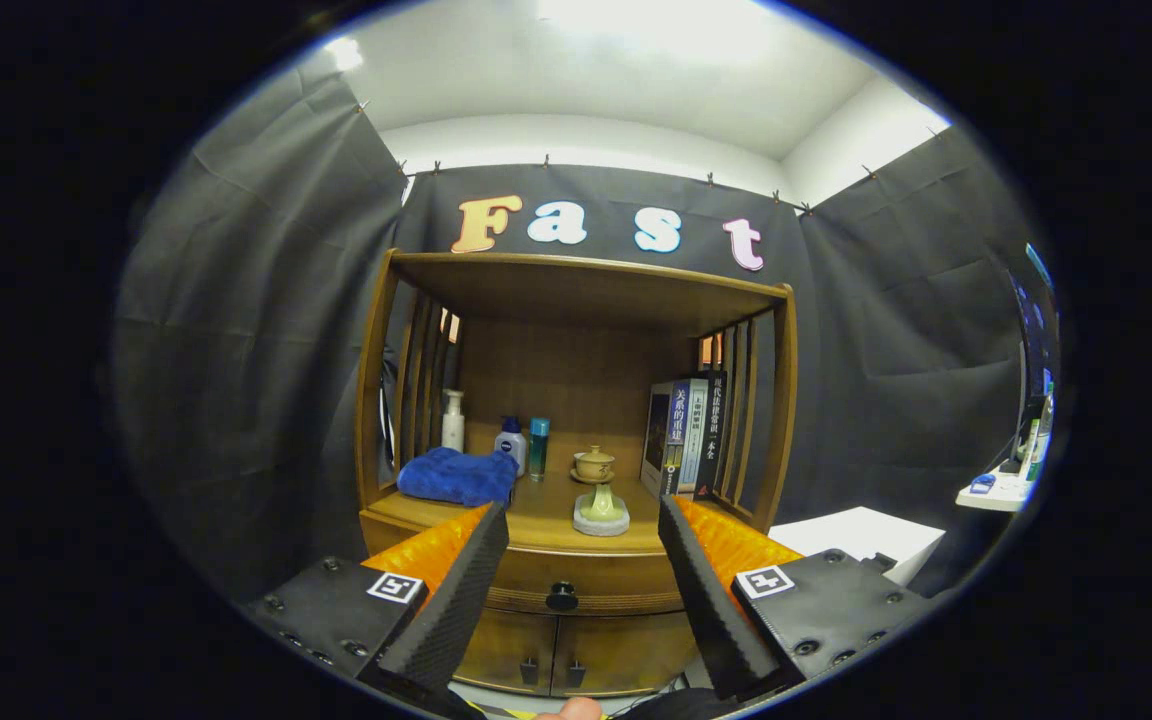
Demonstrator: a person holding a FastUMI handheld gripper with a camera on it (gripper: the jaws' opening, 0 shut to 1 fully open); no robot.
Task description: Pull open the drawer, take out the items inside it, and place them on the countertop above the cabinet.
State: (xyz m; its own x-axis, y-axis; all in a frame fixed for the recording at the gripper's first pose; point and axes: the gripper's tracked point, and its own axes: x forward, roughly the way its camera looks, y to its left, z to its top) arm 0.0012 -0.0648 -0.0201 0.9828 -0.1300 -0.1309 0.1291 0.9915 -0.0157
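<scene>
Two fingers of the gripper stand wide apart, nothing between them but air; they frame the cabinet front. Straight ahead and a bit below the fingertips, centred in the gap: small dark round knob on the curved wooden drawer front. Drawer sits flush w/ the cabinet, i.e. closed, its long axis running side to side, across the fingers' line. Contents can't be seen.

Above the drawer, beyond the fingertips: the wooden countertop, carrying a folded blue towel, white pump bottle, blue-capped white bottle, slim teal can, pale ceramic lidded cup on a green stand w/ round stone base, and a row of upright books. Below the drawer: two small wooden doors.

Judgement: closed drawer + loaded top fits either an early stage (items inside) or a late one (items out, drawer shut again); can't tell which. Key relation: knob lies dead ahead on the gripper's centreline, lower than the tips, not in contact.
</scene>
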